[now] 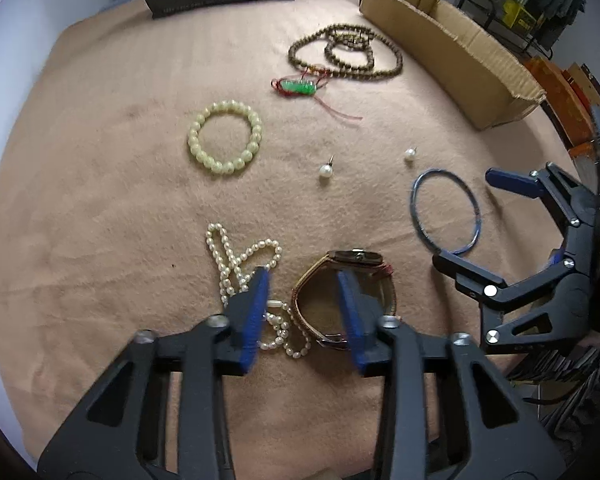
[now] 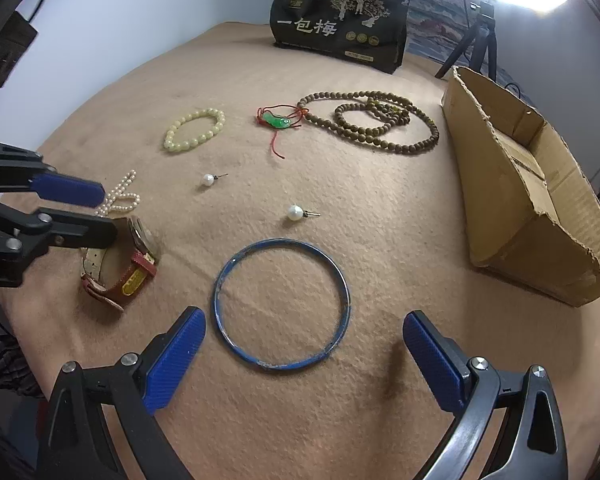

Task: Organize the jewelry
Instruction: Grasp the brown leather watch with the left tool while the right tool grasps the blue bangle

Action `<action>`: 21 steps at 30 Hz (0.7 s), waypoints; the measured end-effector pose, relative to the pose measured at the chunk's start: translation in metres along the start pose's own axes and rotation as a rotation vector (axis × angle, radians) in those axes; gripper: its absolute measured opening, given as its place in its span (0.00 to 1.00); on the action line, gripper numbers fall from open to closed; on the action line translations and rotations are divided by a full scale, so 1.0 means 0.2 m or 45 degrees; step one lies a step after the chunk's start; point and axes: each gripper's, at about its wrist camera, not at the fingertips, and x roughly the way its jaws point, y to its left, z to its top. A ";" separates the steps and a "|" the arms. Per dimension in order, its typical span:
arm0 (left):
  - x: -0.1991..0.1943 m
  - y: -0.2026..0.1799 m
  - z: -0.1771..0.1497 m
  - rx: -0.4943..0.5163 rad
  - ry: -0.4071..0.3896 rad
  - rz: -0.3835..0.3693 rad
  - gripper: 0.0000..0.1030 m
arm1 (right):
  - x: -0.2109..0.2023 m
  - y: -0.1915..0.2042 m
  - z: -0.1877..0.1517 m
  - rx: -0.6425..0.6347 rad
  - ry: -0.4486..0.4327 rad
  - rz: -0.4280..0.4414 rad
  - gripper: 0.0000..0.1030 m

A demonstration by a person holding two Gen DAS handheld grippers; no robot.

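Jewelry spread over tan blanket [image 2: 380,216]. Left tongs [image 1: 305,292] spread, low centre of left view, straddling watch [image 1: 342,296] strap and pearl strand [image 1: 240,268]; not clamped. Right tongs [image 2: 304,340] spread wide at bottom of right view, either side of blue bangle [image 2: 281,304]. Pearl studs [image 2: 296,212] mid-frame, wooden beads [image 2: 376,126] upper right beside cardboard box [image 2: 540,216].
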 end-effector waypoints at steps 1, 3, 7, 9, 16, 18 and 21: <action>0.01 0.00 0.00 0.004 0.007 -0.004 0.26 | 0.00 0.00 0.00 -0.005 0.000 0.001 0.97; 0.03 -0.01 0.00 0.018 0.017 -0.009 0.16 | 0.01 0.01 0.00 -0.013 0.004 0.001 0.97; 0.06 -0.02 0.00 0.022 0.036 0.005 0.11 | 0.03 0.00 -0.01 -0.006 0.013 0.001 0.97; 0.07 0.00 0.01 0.004 0.041 -0.006 0.09 | 0.03 0.00 0.00 0.000 0.017 0.005 0.97; 0.06 -0.02 0.00 0.006 0.031 -0.003 0.05 | 0.03 -0.02 0.01 0.026 0.016 0.058 0.81; 0.05 -0.02 0.00 0.012 0.023 0.000 0.05 | 0.02 -0.02 0.01 0.027 0.010 0.068 0.72; 0.03 -0.03 0.01 0.005 0.001 0.010 0.05 | 0.01 -0.03 0.01 0.036 0.008 0.081 0.71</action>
